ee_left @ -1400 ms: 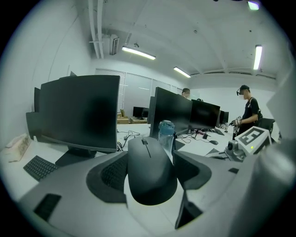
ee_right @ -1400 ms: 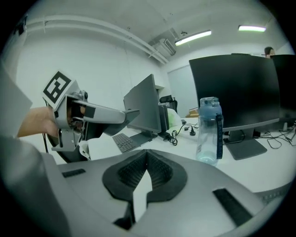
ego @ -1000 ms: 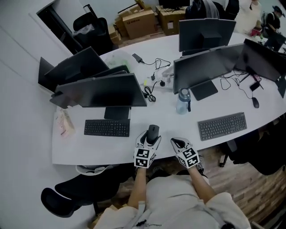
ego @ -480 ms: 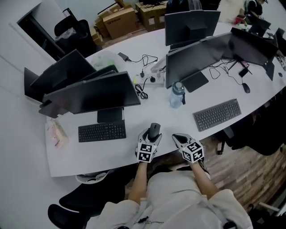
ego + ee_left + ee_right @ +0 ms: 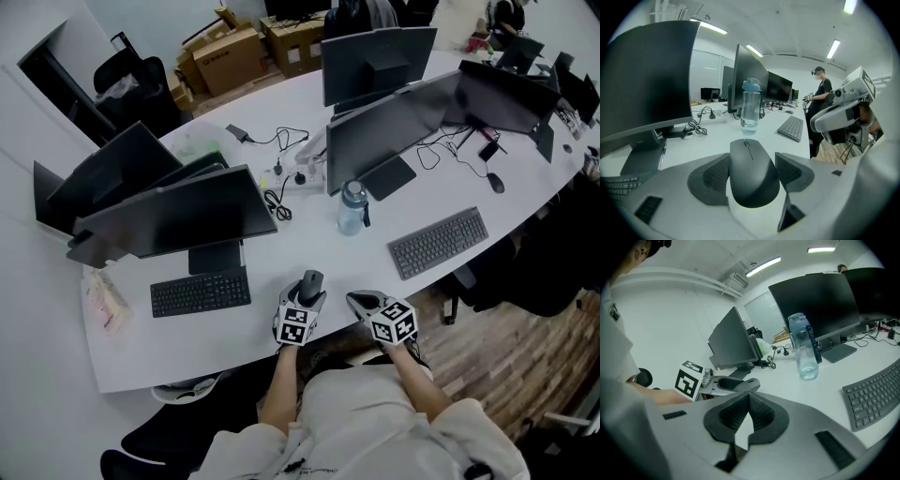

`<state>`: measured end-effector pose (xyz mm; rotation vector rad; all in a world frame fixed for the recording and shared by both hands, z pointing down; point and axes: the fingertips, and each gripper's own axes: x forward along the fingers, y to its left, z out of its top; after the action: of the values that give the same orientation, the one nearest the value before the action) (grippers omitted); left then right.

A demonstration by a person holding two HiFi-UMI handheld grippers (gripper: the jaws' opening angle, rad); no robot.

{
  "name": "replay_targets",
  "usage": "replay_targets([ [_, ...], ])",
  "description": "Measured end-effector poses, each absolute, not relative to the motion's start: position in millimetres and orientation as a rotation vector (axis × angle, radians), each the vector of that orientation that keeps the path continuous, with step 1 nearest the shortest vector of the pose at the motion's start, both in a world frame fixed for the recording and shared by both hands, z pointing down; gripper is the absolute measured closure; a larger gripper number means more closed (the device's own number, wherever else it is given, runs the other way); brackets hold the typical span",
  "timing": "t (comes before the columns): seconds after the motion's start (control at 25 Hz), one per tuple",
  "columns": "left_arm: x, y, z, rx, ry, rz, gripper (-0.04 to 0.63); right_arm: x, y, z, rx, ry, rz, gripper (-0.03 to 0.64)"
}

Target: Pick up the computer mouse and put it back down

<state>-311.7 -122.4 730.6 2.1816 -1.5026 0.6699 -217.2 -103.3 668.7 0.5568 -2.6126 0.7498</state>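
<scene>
The dark grey computer mouse sits between the two pads of my left gripper, which is shut on its sides. In the head view the mouse pokes out ahead of the left gripper, low over the white desk near its front edge. I cannot tell whether the mouse touches the desk. My right gripper hovers just right of it, and its pads meet with nothing between them.
A black keyboard lies left of the mouse under a monitor. A clear water bottle stands behind, and a grey keyboard lies to the right. Cables and further monitors fill the back. A person stands at the right.
My left gripper has sunk toward the desk with the mouse still in it. The right gripper has rolled a little but stays in place, shut.
</scene>
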Motion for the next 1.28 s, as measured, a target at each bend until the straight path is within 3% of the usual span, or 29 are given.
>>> replay_targets([
  [1.28, -287, -99, 823, 2.059, -1.251, 0.901, 0.291, -232, -63, 664, 0.406, -2.577, 0.738, 0.611],
])
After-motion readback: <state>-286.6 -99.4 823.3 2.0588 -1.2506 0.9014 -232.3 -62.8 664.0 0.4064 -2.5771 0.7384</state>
